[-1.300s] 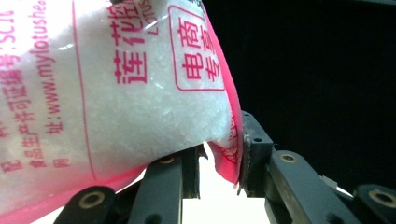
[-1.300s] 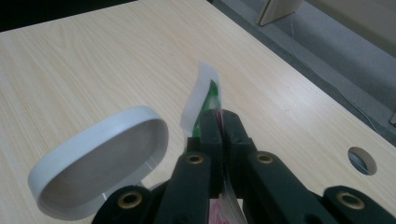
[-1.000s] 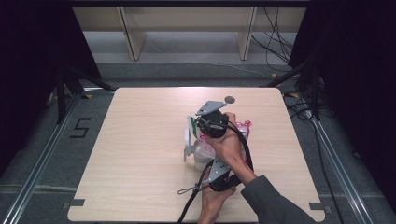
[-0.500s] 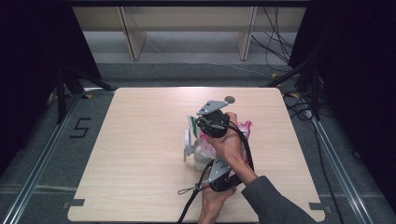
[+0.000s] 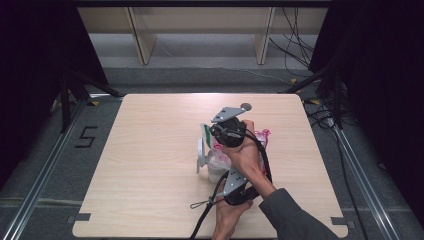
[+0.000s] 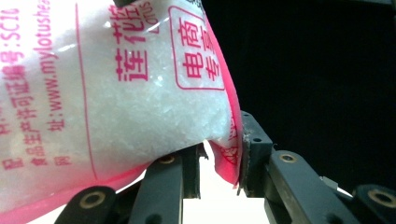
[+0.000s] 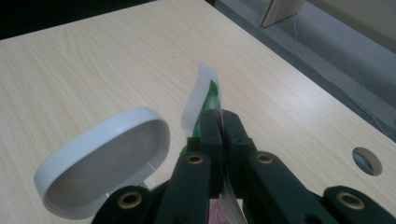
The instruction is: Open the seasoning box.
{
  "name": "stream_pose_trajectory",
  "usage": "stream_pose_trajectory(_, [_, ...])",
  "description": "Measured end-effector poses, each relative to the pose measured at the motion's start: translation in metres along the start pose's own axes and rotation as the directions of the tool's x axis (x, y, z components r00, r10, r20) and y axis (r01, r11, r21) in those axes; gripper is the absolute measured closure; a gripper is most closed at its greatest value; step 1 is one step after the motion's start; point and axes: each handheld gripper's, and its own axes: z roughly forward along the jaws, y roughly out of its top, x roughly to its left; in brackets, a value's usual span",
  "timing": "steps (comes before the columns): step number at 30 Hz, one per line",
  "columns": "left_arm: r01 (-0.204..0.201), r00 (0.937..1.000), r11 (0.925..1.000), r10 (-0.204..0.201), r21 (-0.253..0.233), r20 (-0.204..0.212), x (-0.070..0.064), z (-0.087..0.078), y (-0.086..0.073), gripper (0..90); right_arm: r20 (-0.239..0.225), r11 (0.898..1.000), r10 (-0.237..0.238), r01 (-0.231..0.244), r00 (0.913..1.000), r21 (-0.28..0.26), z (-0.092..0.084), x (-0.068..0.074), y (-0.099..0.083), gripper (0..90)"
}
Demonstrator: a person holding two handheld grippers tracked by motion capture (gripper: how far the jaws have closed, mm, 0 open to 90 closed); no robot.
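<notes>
pinching the clear pink-printed bag of white crystals [image 6: 116, 93] at its lower corner, my left gripper [image 6: 219, 168] is holding it over the pale wooden table [image 5: 150, 150] — my right gripper [image 7: 223, 128] is clamping its green-and-white top strip [image 7: 201, 93], beside a white round lid [image 7: 102, 158].

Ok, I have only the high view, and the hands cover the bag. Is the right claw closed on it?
Observer: Yes. The right claw is shut on the top edge of the bag.
Operator: And the left claw?
Observer: The left claw grips the bag's pink bottom corner between its jaws.
Operator: What is inside?
Observer: White crystals, seen through clear film with pink print.
</notes>
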Motion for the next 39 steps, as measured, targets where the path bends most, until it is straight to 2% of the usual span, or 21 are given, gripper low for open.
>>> stream_pose_trajectory(2, [0.000, 1.0000, 1.0000, 0.000, 0.001, 0.002, -0.0004, 0.0010, -0.0007, 73.2, 0.008, 1.000, -0.015, 0.015, 0.9999, -0.002, 0.0018, -0.0009, -0.0011, 89.8])
stream_pose_trajectory(3, [0.001, 1.0000, 1.0000, -0.001, 0.002, -0.001, -0.0007, 0.0014, -0.0010, 73.1, 0.007, 1.000, -0.014, 0.013, 0.9999, 0.016, 0.0025, -0.0002, -0.0018, 89.8])
stream_pose_trajectory(5, [0.004, 1.0000, 1.0000, -0.004, -0.004, 0.002, -0.0005, 0.0011, -0.0008, 73.1, 0.004, 1.000, -0.010, 0.010, 0.9999, 0.016, 0.0045, 0.0005, -0.0022, 89.8])
stream_pose_trajectory(8, [0.002, 1.0000, 1.0000, -0.002, -0.006, -0.001, -0.0004, 0.0008, -0.0006, 73.2, 0.001, 1.000, -0.019, 0.019, 0.9998, -0.007, 0.0026, -0.0006, -0.0011, 89.8])
stream_pose_trajectory(11, [0.003, 1.0000, 1.0000, -0.003, -0.002, -0.003, -0.0004, 0.0009, -0.0008, 73.2, 0.000, 1.000, 0.000, 0.000, 1.0000, 0.007, 0.0015, -0.0007, -0.0011, 89.8])
stream_pose_trajectory(12, [0.005, 1.0000, 1.0000, -0.005, -0.003, -0.001, -0.0003, 0.0012, -0.0009, 73.2, 0.008, 1.000, -0.007, 0.007, 0.9999, -0.004, 0.0030, -0.0006, -0.0016, 89.8])
stream_pose_trajectory(15, [0.007, 1.0000, 1.0000, -0.007, -0.006, -0.003, -0.0006, 0.0010, -0.0009, 73.2, -0.003, 0.999, -0.031, 0.031, 0.9995, 0.023, 0.0050, 0.0004, -0.0015, 89.8])
stream_pose_trajectory(18, [0.003, 1.0000, 1.0000, -0.003, -0.006, -0.004, -0.0004, 0.0008, -0.0010, 73.2, 0.001, 1.000, -0.006, 0.006, 1.0000, 0.012, 0.0031, 0.0012, -0.0007, 89.8])
stream_pose_trajectory(22, [0.004, 1.0000, 1.0000, -0.004, -0.001, -0.002, -0.0006, 0.0014, -0.0012, 73.2, 0.006, 1.000, -0.012, 0.012, 0.9999, 0.009, 0.0042, 0.0009, -0.0023, 89.8])
stream_pose_trajectory(23, [0.005, 1.0000, 1.0000, -0.005, -0.004, -0.001, -0.0006, 0.0013, -0.0011, 73.2, -0.004, 0.999, -0.032, 0.032, 0.9995, 0.015, 0.0051, 0.0002, -0.0019, 89.8])
stream_pose_trajectory(26, [0.006, 1.0000, 0.9999, -0.006, -0.009, -0.008, -0.0009, 0.0006, -0.0007, 73.3, -0.005, 1.000, -0.011, 0.011, 0.9999, 0.019, 0.0029, 0.0010, -0.0007, 89.9])
stream_pose_trajectory(29, [0.001, 1.0000, 1.0000, -0.001, -0.010, -0.005, -0.0015, -0.0001, 0.0005, 73.3, 0.004, 1.000, -0.008, 0.008, 1.0000, -0.005, 0.0020, 0.0008, -0.0005, 89.9])
stream_pose_trajectory(31, [0.001, 1.0000, 0.9998, -0.001, -0.020, -0.006, -0.0023, -0.0003, 0.0011, 73.3, -0.002, 1.000, 0.001, -0.001, 1.0000, 0.010, 0.0008, 0.0010, 0.0010, 89.9])
stream_pose_trajectory(34, [-0.001, 1.0000, 0.9999, 0.001, -0.017, -0.006, -0.0012, -0.0020, 0.0022, 73.4, 0.005, 1.000, -0.013, 0.013, 0.9999, -0.009, 0.0005, 0.0008, 0.0035, 89.9])
stream_pose_trajectory(39, [0.004, 1.0000, 0.9999, -0.004, -0.017, -0.003, -0.0009, -0.0016, 0.0011, 73.4, -0.005, 0.999, -0.023, 0.024, 0.9997, 0.021, 0.0028, 0.0030, 0.0039, 89.9])
